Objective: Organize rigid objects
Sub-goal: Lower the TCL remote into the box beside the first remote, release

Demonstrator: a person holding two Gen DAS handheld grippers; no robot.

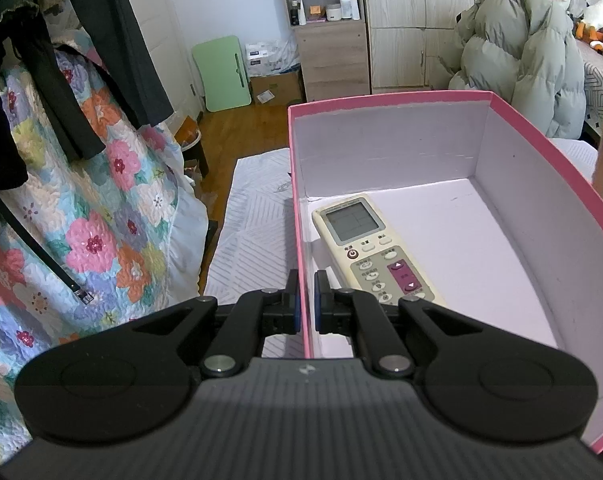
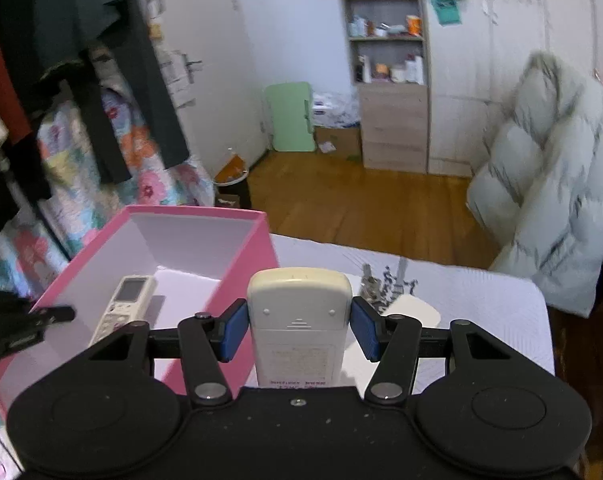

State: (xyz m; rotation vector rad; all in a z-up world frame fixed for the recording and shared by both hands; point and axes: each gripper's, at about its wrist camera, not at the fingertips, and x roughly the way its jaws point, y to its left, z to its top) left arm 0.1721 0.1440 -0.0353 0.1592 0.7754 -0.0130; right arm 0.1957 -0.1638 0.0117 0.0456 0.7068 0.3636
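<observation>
Right gripper (image 2: 299, 330) had a cream remote (image 2: 299, 312) clamped back-up, the pink box (image 2: 243, 280) wall just left; left gripper (image 1: 307, 300) pinched that box's wall, another remote (image 1: 371, 246) inside.

A grey puffer coat (image 2: 549, 200) slumps near the wooden shelf unit (image 2: 389, 80)

White patterned tabletop (image 2: 481, 300) carries pink box (image 2: 257, 256); white oval patch (image 2: 415, 314) right of box.

A wood floor (image 2: 365, 204) runs to white walls (image 2: 297, 40), a shelf unit (image 1: 325, 20) and pale wardrobes (image 1: 417, 24).
</observation>
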